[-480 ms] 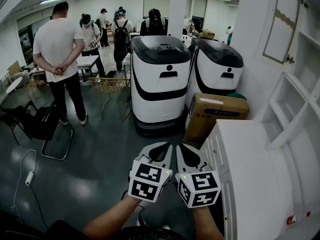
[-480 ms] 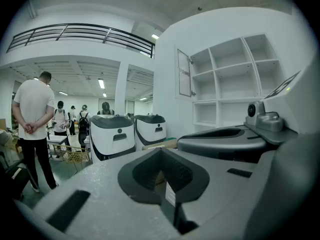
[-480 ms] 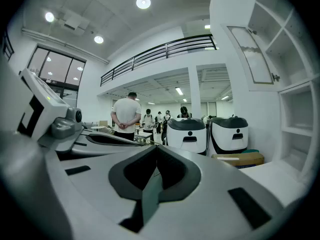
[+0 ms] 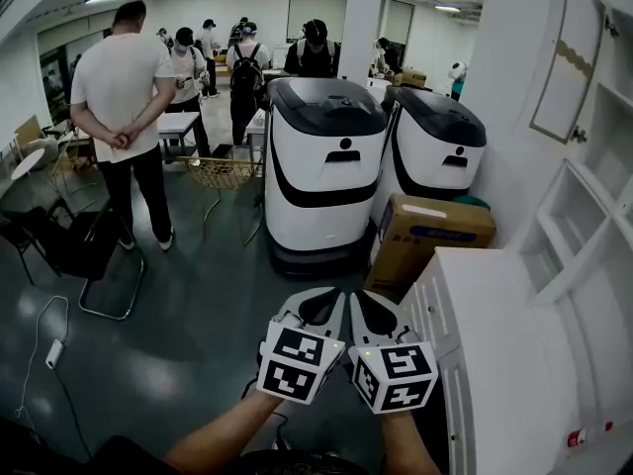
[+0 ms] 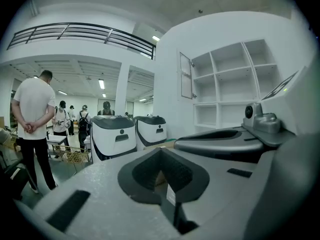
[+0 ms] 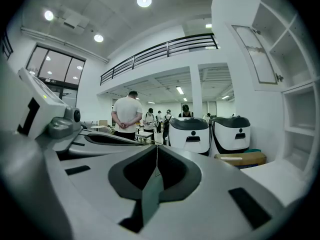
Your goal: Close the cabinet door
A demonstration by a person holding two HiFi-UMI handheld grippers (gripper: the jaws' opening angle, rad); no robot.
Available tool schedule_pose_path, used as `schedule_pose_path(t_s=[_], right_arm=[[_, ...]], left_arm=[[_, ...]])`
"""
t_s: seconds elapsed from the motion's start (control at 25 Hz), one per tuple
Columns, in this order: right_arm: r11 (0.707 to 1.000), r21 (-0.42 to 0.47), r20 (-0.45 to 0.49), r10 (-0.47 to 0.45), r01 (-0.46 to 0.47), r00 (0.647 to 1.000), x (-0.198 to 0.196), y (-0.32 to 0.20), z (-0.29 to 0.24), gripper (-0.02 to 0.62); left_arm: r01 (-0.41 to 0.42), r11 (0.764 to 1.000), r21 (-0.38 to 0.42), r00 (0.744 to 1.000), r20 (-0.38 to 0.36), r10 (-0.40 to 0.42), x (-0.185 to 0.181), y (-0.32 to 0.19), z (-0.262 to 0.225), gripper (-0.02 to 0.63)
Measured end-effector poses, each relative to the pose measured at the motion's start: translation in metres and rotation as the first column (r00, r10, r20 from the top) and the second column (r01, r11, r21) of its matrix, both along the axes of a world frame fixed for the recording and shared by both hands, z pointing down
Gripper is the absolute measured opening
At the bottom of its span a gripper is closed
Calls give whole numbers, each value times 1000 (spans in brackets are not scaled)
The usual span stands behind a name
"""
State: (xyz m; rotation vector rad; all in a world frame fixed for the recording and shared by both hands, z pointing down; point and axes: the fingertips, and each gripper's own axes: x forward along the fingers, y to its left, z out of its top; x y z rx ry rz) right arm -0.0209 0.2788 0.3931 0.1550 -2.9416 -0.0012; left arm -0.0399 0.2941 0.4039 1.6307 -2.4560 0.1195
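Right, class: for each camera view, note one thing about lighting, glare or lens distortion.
Head view: soft glare patches sit on the dark floor, and the cabinet door looks tilted by the wide lens. Left gripper view: black corners, and the shelves look bowed. Right gripper view: the ceiling lamp blows out to white.

At lower centre, the grey right gripper (image 6: 156,156) is holding its jaws pressed together with nothing between them. In the upper right, a white framed cabinet door (image 6: 260,51) is standing open beside white open shelves (image 6: 300,114). Two white-and-black rounded machines (image 6: 189,134) are standing mid-frame.
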Motion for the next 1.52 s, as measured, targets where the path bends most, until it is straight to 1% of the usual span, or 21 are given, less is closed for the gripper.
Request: schedule_pose_path(t_s=[0.2, 0.4, 0.68, 0.8, 1.04, 1.52], right_arm=[[1000, 4, -8, 19, -19, 1000, -7, 9, 1, 21], [999, -5, -18, 40, -40, 999, -9, 7, 8, 21], [998, -20, -13, 59, -59, 998, -17, -18, 11, 21], [998, -27, -11, 59, -59, 998, -24, -32, 12, 21], [998, -25, -1, 61, -61, 998, -43, -81, 12, 21], [997, -6, 16, 83, -83, 996, -82, -210, -4, 21]], left_arm=[[-19, 1000, 13, 1000, -5, 19, -8, 10, -2, 11], [-33, 999, 18, 999, -13, 33, -13, 8, 1, 11], [-60, 998, -1, 998, -11, 60, -18, -15, 6, 11], [-52, 999, -6, 999, -3, 52, -27, -29, 8, 11], [-57, 998, -17, 998, 0, 57, -44, -77, 9, 11], [-84, 996, -18, 996, 10, 84, -83, -207, 0, 11]])
